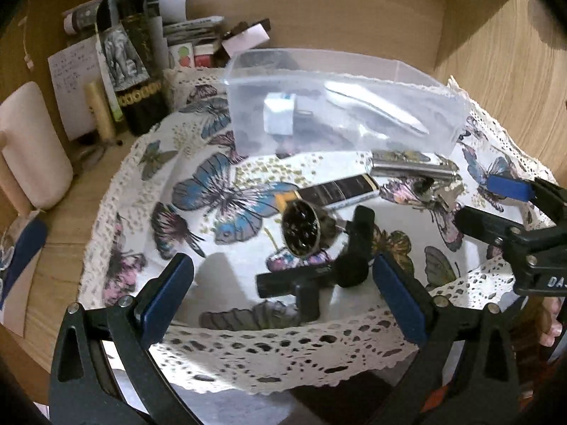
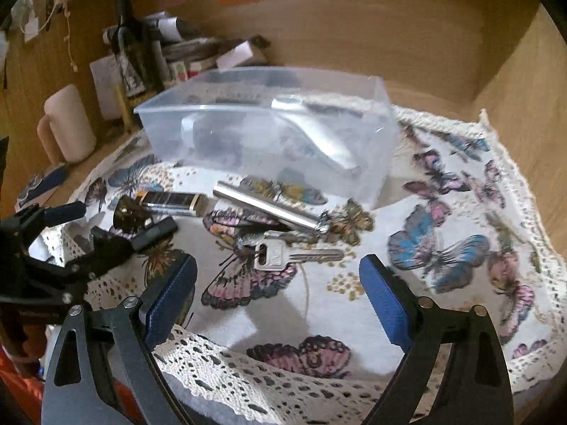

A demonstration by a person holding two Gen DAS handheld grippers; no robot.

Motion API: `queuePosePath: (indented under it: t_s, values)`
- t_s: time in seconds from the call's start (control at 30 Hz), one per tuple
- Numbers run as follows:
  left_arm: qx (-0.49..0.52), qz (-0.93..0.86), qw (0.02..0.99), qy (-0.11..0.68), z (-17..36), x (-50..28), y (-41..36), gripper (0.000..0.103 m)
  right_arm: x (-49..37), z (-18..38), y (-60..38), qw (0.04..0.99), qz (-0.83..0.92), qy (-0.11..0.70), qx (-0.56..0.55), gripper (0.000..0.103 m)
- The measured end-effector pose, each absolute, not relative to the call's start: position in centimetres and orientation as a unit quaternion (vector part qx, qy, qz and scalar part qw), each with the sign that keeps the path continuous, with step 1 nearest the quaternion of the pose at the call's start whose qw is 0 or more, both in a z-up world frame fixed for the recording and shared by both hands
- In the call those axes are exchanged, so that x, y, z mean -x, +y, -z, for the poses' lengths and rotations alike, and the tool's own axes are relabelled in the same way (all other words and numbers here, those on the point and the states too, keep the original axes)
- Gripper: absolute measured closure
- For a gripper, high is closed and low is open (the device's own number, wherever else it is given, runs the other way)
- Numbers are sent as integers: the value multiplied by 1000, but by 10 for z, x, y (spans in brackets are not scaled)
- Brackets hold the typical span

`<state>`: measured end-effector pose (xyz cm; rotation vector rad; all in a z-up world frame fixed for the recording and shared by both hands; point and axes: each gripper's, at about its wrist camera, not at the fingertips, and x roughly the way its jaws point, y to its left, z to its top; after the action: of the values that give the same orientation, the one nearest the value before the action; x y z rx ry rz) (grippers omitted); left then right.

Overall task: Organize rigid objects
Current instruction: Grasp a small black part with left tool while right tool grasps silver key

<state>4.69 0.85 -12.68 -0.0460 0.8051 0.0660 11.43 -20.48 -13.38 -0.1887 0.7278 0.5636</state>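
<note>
A clear plastic bin (image 1: 418,81) (image 2: 170,134) stands at the back of a butterfly cloth (image 1: 219,191) (image 2: 439,251), with a few items inside. In front of it lie a black bar with gold bands (image 1: 336,189) (image 2: 170,200), a silver cylinder (image 1: 411,170) (image 2: 265,209), a key (image 2: 301,255), a round dark metal piece (image 1: 301,228) (image 2: 129,214) and a black T-shaped part (image 1: 312,279) (image 2: 152,233). My left gripper (image 1: 283,294) is open around the T-shaped part, not touching it. My right gripper (image 2: 278,290) is open just before the key.
A dark wine bottle (image 1: 129,53) (image 2: 129,56), papers and small boxes (image 1: 198,32) crowd the back left. A cream mug (image 1: 28,148) (image 2: 69,124) stands at left. Wooden walls (image 1: 496,71) (image 2: 514,81) close the back and right.
</note>
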Motion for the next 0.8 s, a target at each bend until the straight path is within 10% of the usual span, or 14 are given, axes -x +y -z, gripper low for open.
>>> queuePosePath:
  t_s: [0.43, 0.8]
  values:
    - [14, -14, 929, 370, 131, -42, 1, 43, -134, 147, -198, 885, -263, 372, 98, 44]
    - [36, -16, 934, 355, 111, -37, 18, 44, -121, 128, -211, 906, -252, 333, 71, 45]
